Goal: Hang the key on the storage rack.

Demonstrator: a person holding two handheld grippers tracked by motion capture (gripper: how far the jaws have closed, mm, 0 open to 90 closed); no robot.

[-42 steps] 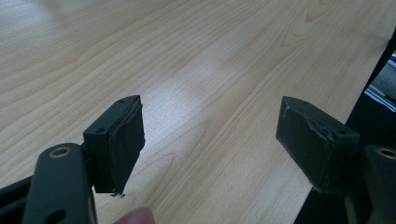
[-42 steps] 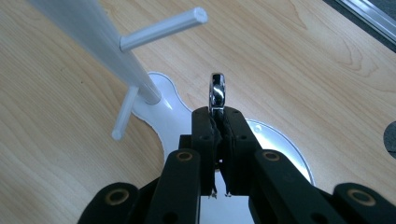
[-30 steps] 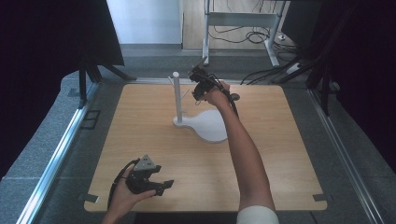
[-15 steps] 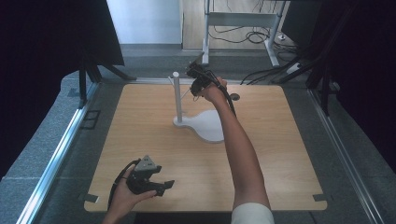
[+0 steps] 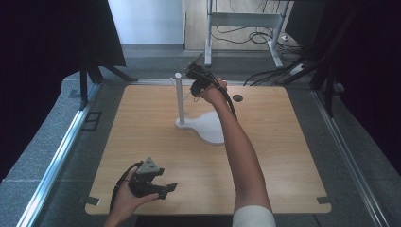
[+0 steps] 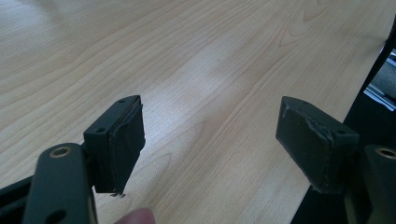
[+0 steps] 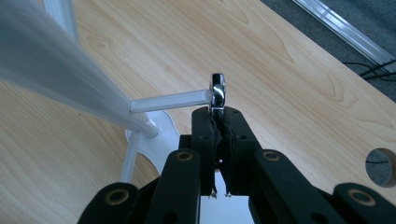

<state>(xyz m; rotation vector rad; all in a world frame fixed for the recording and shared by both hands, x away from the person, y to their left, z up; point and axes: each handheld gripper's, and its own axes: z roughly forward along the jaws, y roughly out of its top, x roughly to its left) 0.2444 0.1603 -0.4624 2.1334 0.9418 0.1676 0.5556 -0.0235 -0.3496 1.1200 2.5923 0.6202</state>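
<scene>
A small shiny metal ring [image 7: 218, 89] is sitting pinched between the jaws of the right gripper [image 7: 218, 116], which are pressing together on its lower edge so that it is standing upright above them. The ring is touching the tip of a thin white peg [image 7: 169, 101] that is sticking out sideways from the tall white post [image 5: 178, 97] of a stand; whether the peg's tip is already inside the ring's hole cannot be told from this angle. The post is rising from a flat white base [image 5: 205, 126] lying on the far middle of the wooden surface [image 5: 283, 151].

Compared with a second ago, the right hand is sitting slightly nearer the post (the shift is small), and the grip on the ring is unchanged. That suggests the person is lining the ring up with the peg, with the threading itself not yet done.

Well apart, at the near edge of the surface, the left gripper [image 6: 210, 140] is resting in the person's left hand [image 5: 124, 201], its jaws standing wide and holding nothing.
</scene>
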